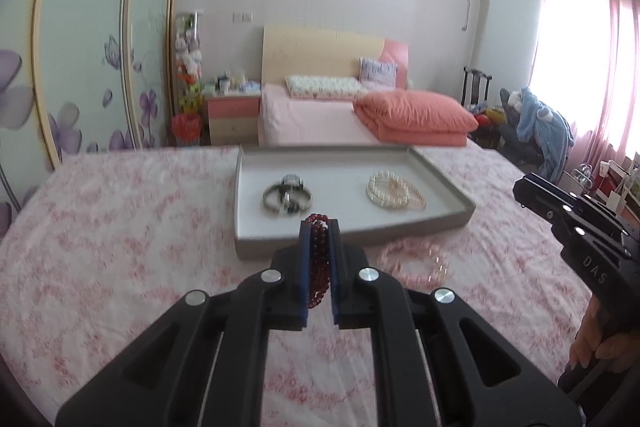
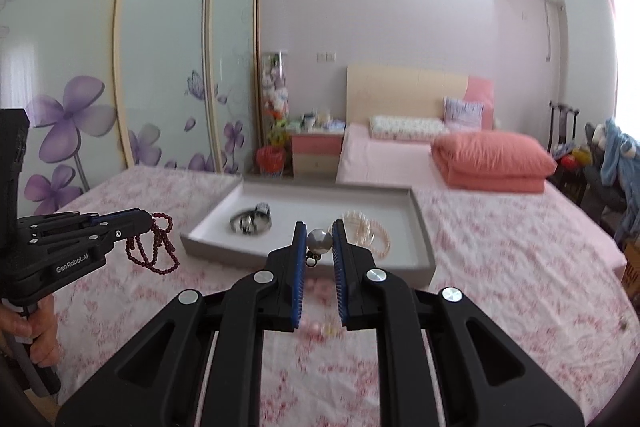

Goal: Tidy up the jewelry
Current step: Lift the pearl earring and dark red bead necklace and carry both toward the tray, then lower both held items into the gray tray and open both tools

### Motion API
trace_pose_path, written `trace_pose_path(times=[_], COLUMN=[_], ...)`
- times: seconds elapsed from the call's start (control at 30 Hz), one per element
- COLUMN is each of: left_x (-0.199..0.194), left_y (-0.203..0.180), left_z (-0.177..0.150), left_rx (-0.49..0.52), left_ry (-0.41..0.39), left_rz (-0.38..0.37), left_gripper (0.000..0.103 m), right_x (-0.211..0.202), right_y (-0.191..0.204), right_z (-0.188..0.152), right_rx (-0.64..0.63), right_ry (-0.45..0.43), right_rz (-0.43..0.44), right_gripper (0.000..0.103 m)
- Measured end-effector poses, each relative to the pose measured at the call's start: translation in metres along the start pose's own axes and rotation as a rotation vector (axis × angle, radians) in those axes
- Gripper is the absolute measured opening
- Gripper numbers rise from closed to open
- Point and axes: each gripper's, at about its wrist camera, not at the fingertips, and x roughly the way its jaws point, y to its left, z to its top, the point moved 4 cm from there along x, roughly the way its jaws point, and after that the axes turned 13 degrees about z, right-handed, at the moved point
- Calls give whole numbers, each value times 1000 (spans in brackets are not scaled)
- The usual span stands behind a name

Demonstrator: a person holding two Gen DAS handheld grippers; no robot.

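My left gripper [image 1: 319,225] is shut on a dark red bead bracelet [image 1: 320,267], held above the pink flowered bedspread in front of a grey tray [image 1: 256,243]. In the right wrist view the same red beads [image 2: 154,247] dangle in loops from the left gripper [image 2: 150,218]. My right gripper [image 2: 319,227] is shut on a grey pearl bead [image 2: 319,239] with a small metal ring hanging below it. In the tray [image 2: 424,247] lie silver bangles [image 1: 286,197] on the left and a pearl bracelet [image 1: 394,191] on the right. A pink bead bracelet [image 1: 416,263] rests on the bedspread before the tray.
The tray sits on a bed covered in pink flowered cloth [image 1: 120,227]. Beyond it stand a second bed with a folded salmon quilt [image 1: 416,115], a bedside cabinet [image 1: 232,119] and a mirrored wardrobe [image 1: 100,67]. A hand [image 1: 592,339] grips the right tool's handle at the right edge.
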Motion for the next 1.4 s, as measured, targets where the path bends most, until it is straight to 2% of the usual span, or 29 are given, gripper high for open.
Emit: trace_pose_path(times=[0.27,0.57,0.83,1.17,1.4], left_x=[-10,3,26,78,125], left_y=[-13,-14,-16,-20,-19], left_z=[22,27,46,57,53], left_rx=[21,13,-7,-25,-31], left_ry=[-99,-95,-112,-63,11], left_rz=[33,44,48,41,42], left_gripper=[9,9,9,9,9], right_x=[-2,8,32,78,125], right_y=[-1,-2,-13,-32,-52], right_z=[18,30,44,44,32], right_rx=[-32,-44,-18,32,129], right_ry=[-89,-118,-132,-66,34], right_rz=[-53,-50,-49,-30,17], right_gripper=[14,14,14,14,14])
